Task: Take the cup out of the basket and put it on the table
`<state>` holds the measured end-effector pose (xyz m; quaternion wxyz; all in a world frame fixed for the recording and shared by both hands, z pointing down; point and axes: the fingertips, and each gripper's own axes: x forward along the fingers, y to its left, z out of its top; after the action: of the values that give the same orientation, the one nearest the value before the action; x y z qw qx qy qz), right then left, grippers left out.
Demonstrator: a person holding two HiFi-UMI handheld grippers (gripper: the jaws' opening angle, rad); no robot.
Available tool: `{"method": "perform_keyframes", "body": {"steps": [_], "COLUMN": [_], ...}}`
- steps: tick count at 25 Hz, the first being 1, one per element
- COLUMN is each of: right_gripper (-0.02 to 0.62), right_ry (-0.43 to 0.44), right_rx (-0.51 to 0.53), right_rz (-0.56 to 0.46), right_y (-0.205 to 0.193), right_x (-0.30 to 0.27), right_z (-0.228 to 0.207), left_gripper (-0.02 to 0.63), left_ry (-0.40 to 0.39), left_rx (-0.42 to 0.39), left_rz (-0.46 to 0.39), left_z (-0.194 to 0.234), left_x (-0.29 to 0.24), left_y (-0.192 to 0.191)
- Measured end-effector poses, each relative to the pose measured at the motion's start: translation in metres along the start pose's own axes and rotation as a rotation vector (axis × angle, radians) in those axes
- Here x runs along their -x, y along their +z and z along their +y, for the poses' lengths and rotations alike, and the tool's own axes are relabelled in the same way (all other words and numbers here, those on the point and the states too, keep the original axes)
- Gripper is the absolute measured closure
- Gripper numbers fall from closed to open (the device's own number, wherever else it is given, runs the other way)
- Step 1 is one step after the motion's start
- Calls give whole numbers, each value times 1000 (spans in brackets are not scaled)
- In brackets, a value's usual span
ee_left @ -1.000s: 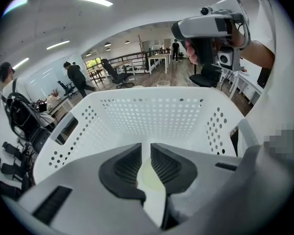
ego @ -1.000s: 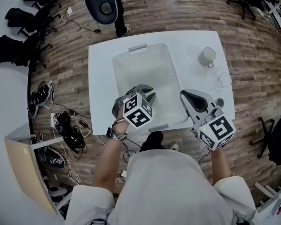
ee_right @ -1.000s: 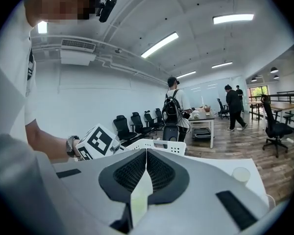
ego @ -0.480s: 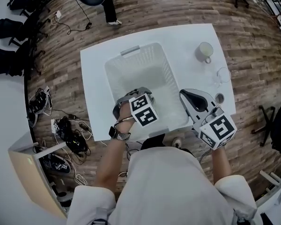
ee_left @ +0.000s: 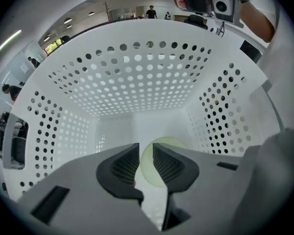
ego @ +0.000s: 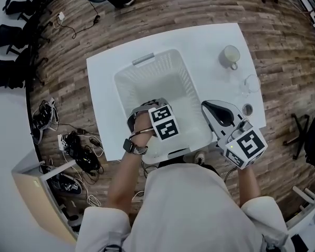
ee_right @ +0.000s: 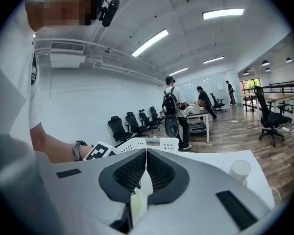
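Two grippers: left gripper (ee_left: 146,163) deep in basket (ee_left: 137,82), jaws narrowly apart, cup (ee_left: 164,143) edge in gap, cup on basket floor; right gripper (ee_right: 146,166) above table (ego: 210,41) beside basket, jaws pressed together, nothing between.

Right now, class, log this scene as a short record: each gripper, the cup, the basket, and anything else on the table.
left gripper: inside the basket, jaws slightly apart
cup: pale green, low in basket, showing in that gap
right gripper: beside basket, jaws together, empty
table: white, also bears a mug
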<state>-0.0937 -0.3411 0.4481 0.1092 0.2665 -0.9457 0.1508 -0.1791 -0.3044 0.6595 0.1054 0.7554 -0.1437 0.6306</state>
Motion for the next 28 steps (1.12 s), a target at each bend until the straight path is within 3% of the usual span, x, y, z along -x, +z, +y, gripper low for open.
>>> {"method": "perform_keyframes", "body": {"steps": [7,13,28], "right_gripper": [578,578,578], "right_ry": [4,3,-18], "right_rx": [-13,-17,-21], "right_rz": [13,14,5], "right_y": [-5,-6,-7], "right_x": [0,1,15], "right_z": [-4,-6,-3], "left_gripper": [520,520,586], "left_ry": [-54,-74,-54], "left_rx": [-24,6,80], "left_rz": [50,48,28], "left_z": [-2,-3,0], "left_x": [-15,-29,-33], "left_y": [-5,-8,-10]}}
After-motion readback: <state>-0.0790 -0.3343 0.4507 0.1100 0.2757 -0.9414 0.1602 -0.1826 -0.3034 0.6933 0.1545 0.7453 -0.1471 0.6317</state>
